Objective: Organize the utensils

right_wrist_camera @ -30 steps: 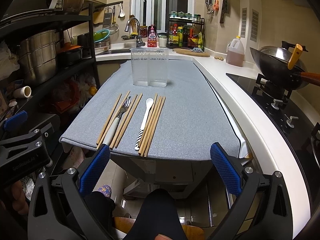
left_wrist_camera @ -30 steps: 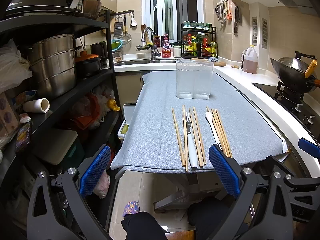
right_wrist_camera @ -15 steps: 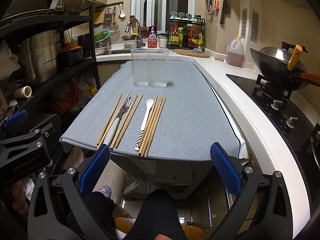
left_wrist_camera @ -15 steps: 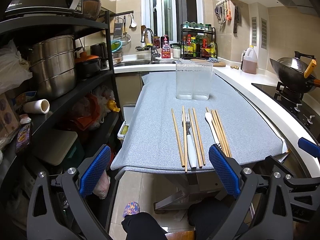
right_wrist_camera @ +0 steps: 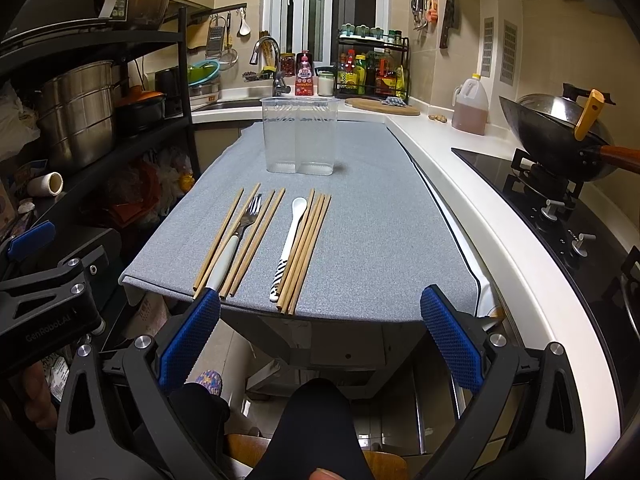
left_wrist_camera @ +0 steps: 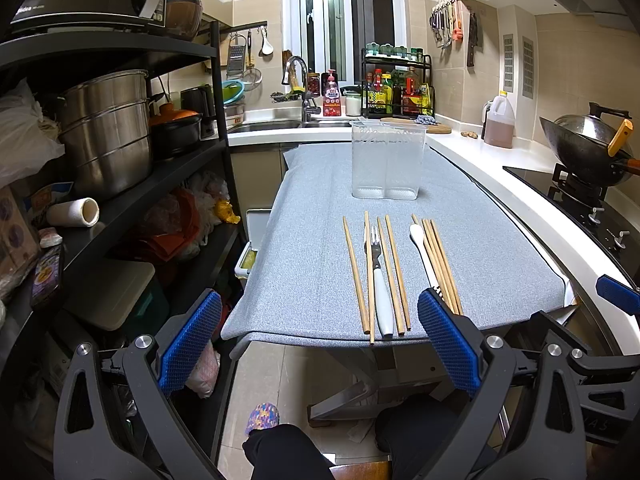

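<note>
Both tools are held short of the table's near edge, nothing in them: the left gripper (left_wrist_camera: 320, 344) has its blue pads wide apart, and the right gripper (right_wrist_camera: 320, 340) is spread just as wide. Neither touches anything.

On the grey cloth (right_wrist_camera: 380, 240), taking the clear holder (right_wrist_camera: 299, 140) as the landmark, everything to be sorted lies on the near side of it, laid lengthwise and well apart from it. Nearer to me and left of the holder's middle are four loose chopsticks (right_wrist_camera: 218, 240) with one white-handled fork (right_wrist_camera: 236, 236) lying among them. Just right of those is one white spoon (right_wrist_camera: 290, 240) with a striped handle, and touching its right side a tight bundle of chopsticks (right_wrist_camera: 306, 248), four as best I can count, though they overlap.

The holder, divided into two compartments, stands upright towards the far end of the cloth and looks empty. So by my judgement the job hasn't begun: no utensil is in it yet, and all ten or so pieces remain to be picked up and dropped in.
</note>
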The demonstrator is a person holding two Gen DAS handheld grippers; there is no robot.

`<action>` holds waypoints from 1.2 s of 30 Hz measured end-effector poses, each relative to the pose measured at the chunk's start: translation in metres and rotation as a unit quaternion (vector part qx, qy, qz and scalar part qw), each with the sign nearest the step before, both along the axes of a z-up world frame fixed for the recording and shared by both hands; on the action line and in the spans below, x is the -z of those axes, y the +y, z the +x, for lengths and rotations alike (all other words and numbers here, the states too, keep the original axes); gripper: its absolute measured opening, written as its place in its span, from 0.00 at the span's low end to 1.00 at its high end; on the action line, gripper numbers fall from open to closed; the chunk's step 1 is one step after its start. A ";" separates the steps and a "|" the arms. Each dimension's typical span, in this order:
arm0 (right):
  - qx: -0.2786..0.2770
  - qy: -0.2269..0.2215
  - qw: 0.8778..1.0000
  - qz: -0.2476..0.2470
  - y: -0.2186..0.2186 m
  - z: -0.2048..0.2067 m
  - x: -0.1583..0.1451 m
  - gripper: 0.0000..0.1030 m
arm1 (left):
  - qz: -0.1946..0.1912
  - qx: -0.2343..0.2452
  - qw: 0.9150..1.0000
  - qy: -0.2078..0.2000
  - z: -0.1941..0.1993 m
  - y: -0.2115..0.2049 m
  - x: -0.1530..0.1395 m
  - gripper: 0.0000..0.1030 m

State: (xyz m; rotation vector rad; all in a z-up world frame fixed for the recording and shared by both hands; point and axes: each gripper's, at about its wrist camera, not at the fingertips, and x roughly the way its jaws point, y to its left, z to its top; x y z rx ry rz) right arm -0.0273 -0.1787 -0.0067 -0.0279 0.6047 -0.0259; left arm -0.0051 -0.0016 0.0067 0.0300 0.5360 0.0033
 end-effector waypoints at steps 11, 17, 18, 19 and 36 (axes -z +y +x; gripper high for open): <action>-0.002 0.003 1.000 0.003 -0.003 0.001 0.000 0.95 | 0.002 0.004 1.000 0.003 0.000 -0.001 0.000 0.93; 0.026 0.005 0.999 0.032 -0.034 0.019 0.002 0.95 | -0.027 0.018 0.999 0.016 0.012 0.016 0.004 0.93; 0.037 0.007 0.999 0.037 -0.041 0.025 0.006 0.95 | -0.031 0.015 0.999 0.017 0.015 0.019 0.007 0.93; 0.046 0.014 0.998 0.042 -0.046 0.030 0.010 0.95 | -0.031 0.010 0.999 0.015 0.018 0.021 0.010 0.93; 0.018 0.049 0.998 0.029 -0.025 0.094 0.087 0.71 | -0.022 0.025 0.999 0.008 0.065 0.009 0.083 0.80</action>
